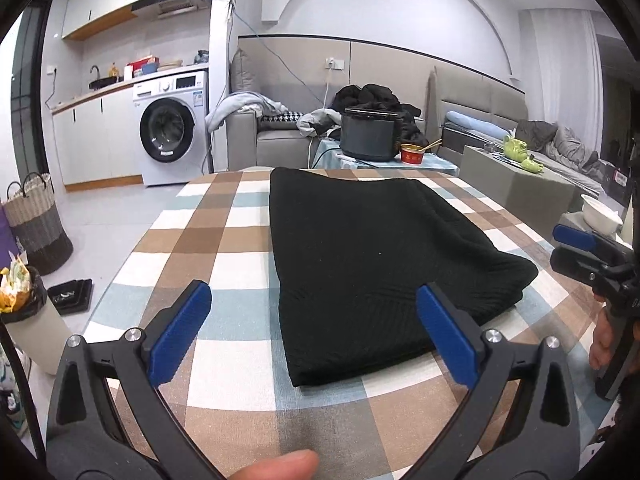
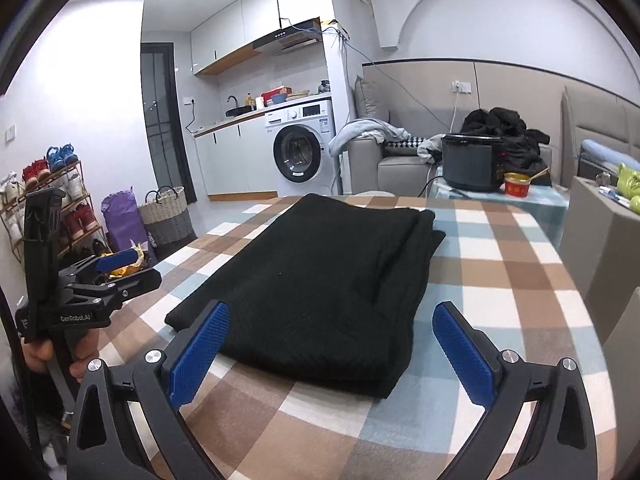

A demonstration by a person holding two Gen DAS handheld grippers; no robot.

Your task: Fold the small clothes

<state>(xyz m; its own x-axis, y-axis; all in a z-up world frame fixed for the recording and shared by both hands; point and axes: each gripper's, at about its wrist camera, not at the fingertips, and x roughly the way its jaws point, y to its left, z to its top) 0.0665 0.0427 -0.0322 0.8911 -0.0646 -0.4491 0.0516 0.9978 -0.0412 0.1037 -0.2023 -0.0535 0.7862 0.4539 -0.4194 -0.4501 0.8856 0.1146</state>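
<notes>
Black garment [image 1: 372, 264]: we find it folded into a long rectangle, flat on the checked tablecloth [image 1: 224, 240].
Long axis: it runs away from us toward the table's far edge; a short end faces the fingers.
Left gripper [image 1: 314, 332]: fingers wide apart, empty, just before the near left corner.
Right gripper [image 2: 330, 344]: fingers wide apart, empty, before the near right corner.
Nearer hand: we judge both about equal.

The folded garment [image 1: 372, 264] is plain black with a faint ribbed knit. The bench [image 1: 224, 240] wears a check of brown, tan, white and pale blue. Both grippers are black with blue textured fingers [image 2: 200, 354]. The washing machine [image 1: 172, 128] is white, the cup [image 1: 412, 155] red.
</notes>
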